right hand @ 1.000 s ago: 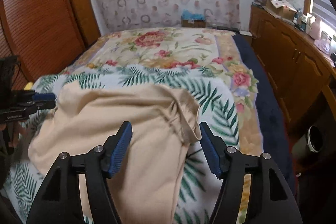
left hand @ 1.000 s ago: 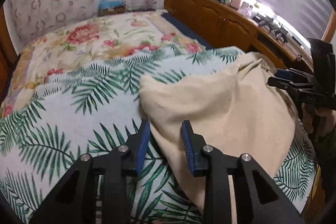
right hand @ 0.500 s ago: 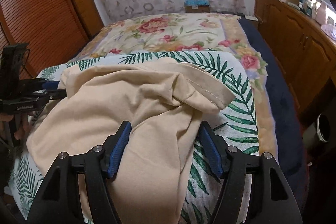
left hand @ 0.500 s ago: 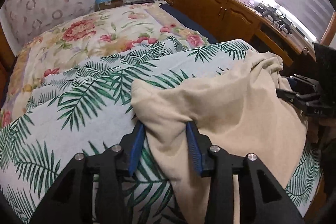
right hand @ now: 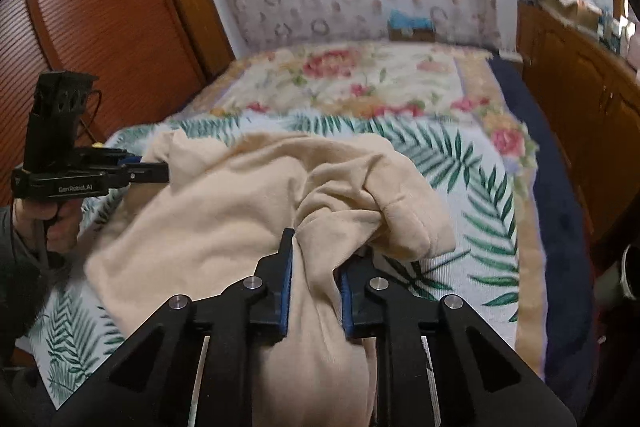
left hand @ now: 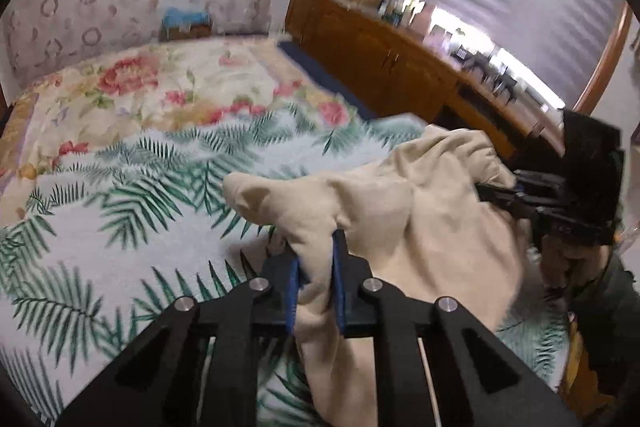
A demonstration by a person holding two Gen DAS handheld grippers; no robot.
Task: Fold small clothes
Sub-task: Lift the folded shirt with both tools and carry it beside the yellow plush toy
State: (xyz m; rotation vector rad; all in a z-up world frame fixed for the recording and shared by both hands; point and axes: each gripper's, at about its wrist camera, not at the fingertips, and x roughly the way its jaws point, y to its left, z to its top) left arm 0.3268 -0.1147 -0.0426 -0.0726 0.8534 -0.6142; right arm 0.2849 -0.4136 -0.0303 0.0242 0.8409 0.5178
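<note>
1. Left gripper [left hand: 316, 279] has narrowed since half a second ago and now pinches a bunched fold of the beige garment [left hand: 400, 235]; right gripper [right hand: 316, 279] has done the same, clamping the cloth's other side.
2. Garment is lifted in the middle — its lower part drapes over the near end of the bed [right hand: 460, 163], on the palm-leaf blanket [left hand: 120, 227].
3. Far half of the bed lies bare; wooden cabinets [right hand: 580, 99] flank its right edge.
4. Left gripper body reads "GenRobot.AI" [right hand: 75, 189].

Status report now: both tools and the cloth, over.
Left tool shut on beige cotton garment. Right tool shut on it too. Garment bunched, lifted over palm-leaf bedspread. Nothing in the way.
</note>
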